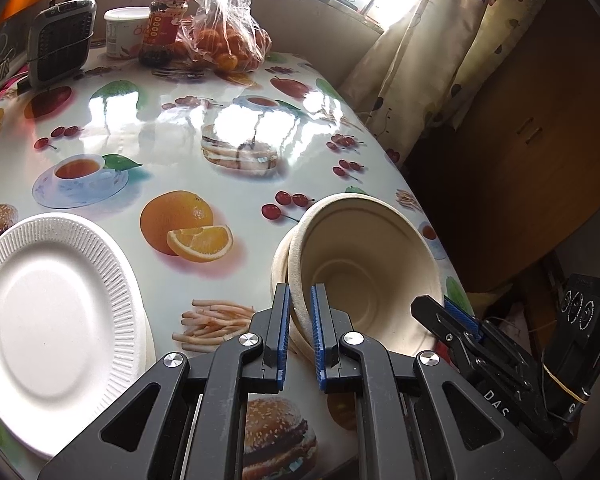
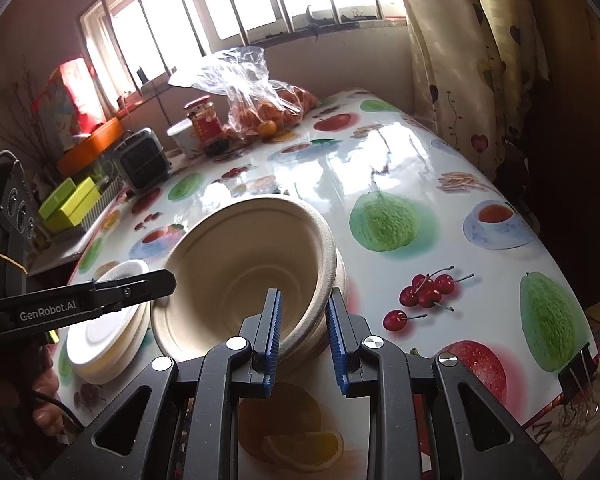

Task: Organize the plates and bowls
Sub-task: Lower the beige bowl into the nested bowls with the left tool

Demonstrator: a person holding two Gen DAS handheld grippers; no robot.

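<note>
A small stack of nested beige paper bowls (image 1: 360, 248) stands tilted on the fruit-print tablecloth (image 1: 172, 128), mouth toward the cameras. My left gripper (image 1: 300, 292) is shut on the stack's near-left rim, one pad inside and one outside. In the same view my right gripper (image 1: 448, 308) holds the rim at the opposite side. In the right wrist view the bowls (image 2: 228, 264) fill the middle. My right gripper (image 2: 304, 296) is shut across their rim and wall, and my left gripper (image 2: 168, 280) reaches in from the left. A stack of white ribbed paper plates (image 1: 60, 320) (image 2: 108, 320) lies left of the bowls.
At the table's far end are a clear bag of oranges (image 1: 228, 40), a red-labelled jar (image 1: 168, 20), a white tub (image 1: 124, 32) and a small grey heater (image 1: 60, 40). A curtain (image 1: 420, 60) and a wooden cabinet (image 1: 520, 140) lie past the right edge.
</note>
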